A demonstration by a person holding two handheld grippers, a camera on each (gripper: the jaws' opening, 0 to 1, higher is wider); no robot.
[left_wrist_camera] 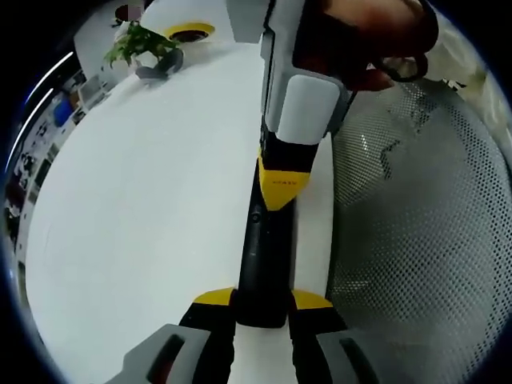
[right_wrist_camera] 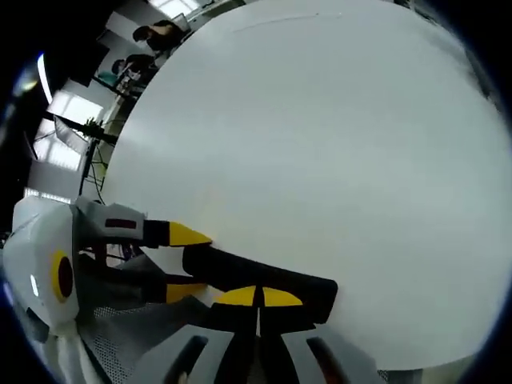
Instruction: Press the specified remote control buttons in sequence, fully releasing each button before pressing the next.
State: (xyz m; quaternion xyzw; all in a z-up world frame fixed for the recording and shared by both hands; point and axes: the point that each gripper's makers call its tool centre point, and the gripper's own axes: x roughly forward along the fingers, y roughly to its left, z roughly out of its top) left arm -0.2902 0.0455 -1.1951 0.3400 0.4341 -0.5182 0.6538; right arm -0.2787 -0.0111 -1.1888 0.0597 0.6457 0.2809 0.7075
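A long black remote control lies on the white table near its edge. My left gripper is shut on the remote's near end, one yellow tip on each side. My right gripper comes down from the top, held by a hand, with its yellow tips resting on the remote's upper face. In the right gripper view, my right gripper has its jaws shut together, tips down on the remote. The left gripper clamps the remote from the left there.
A potted plant and a yellow ring-shaped object stand at the table's far end. A grey mesh chair sits right beside the table edge. People and a stand are beyond the table.
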